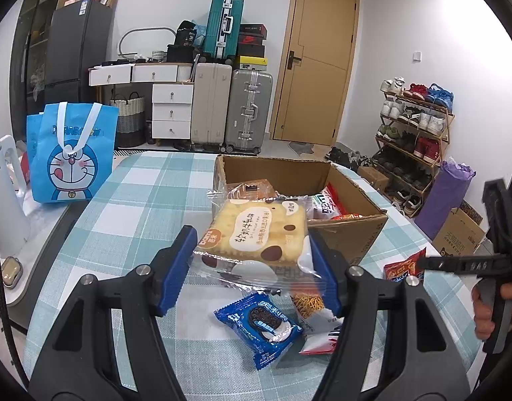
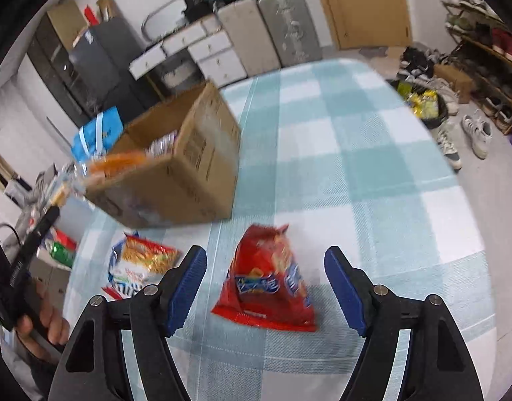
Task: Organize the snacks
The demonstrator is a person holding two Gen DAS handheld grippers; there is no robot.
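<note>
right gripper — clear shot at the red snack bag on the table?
Probably yes. The right gripper is open, with the red snack bag lying between its fingers on the tablecloth, nothing in between.

one cardboard box (image 1: 349, 230) sitting on the desk (image 1: 148, 193) | one cracker pack (image 1: 256, 234) hanging in a claw | three packets lying loose: one blue cookie pack (image 1: 259, 324), one noodle-snack bag (image 2: 145, 264), one red bag (image 2: 269, 280)
</note>
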